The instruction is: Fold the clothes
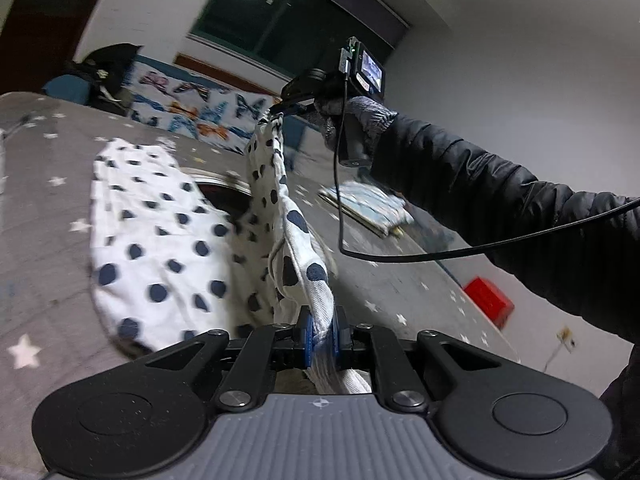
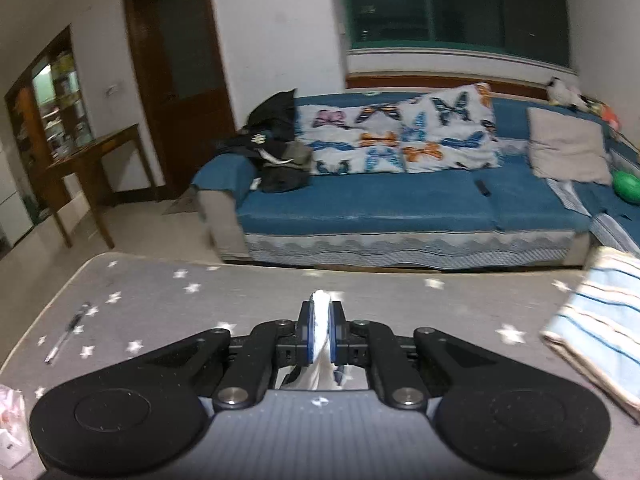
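Garment (image 1: 160,248): white with navy polka dots, left-centre of left wrist frame. Table cover (image 1: 44,200): grey, white stars printed. Gripper pads (image 1: 306,334): blue, on black linkage. Sleeve (image 1: 500,208), right: black; glove (image 1: 370,118): grey knit. Box (image 1: 489,300), lower right: red. Sofa (image 2: 400,200): blue; cushions (image 2: 400,136): white, butterflies in blue/orange. Folded towel (image 2: 600,320), right edge: light blue and cream stripes.

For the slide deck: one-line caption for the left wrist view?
Both grippers, left and right, clamp the polka-dot garment above the star-print table.
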A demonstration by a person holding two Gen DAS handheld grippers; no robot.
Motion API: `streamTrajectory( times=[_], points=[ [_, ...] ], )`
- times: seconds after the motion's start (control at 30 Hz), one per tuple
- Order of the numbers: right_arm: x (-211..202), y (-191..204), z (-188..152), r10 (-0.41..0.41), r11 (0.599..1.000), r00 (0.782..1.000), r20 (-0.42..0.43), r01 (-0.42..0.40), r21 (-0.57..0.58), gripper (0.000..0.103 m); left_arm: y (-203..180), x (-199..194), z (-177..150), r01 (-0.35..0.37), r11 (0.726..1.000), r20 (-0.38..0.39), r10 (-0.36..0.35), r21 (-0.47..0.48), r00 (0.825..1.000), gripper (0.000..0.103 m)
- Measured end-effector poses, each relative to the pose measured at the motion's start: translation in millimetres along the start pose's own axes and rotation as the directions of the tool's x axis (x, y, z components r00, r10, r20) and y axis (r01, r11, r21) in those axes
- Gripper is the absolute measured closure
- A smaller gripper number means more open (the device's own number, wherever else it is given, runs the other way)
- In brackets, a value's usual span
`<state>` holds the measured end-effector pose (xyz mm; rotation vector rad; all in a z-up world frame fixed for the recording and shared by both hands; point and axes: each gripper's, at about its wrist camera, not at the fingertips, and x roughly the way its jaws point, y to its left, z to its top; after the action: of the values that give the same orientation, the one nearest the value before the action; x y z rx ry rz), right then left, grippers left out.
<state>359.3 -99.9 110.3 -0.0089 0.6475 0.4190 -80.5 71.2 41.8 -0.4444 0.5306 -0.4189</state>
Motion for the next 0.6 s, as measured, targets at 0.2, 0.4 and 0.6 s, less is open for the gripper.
streamTrajectory(
  times=[0.2,0.4,0.6],
  points=[
    [40.4,83.1,-2.2,0.026,0.995,0.999,-0.032,-0.029,-0.100,0.097,23.0,-22.7,-6.1,-0.049,0.996,0.029,0.051,-0.073,0.998,0.093],
    [76.9,146.2,-17.2,0.039,0.984,0.996,-0.077,-0.052,-0.169,0.097,40.5,-32.6,-13.6,-0.073,0.987,0.026,0.078,-0.143,0.997,0.093],
    [100.3,182.4,-38.4,0.119,0.978,0.983,-0.142,-0.141,-0.151,0.096,49.1,-36.4,-19.5,-0.107,0.976,0.004,0.110,-0.188,0.994,0.093]
  ],
)
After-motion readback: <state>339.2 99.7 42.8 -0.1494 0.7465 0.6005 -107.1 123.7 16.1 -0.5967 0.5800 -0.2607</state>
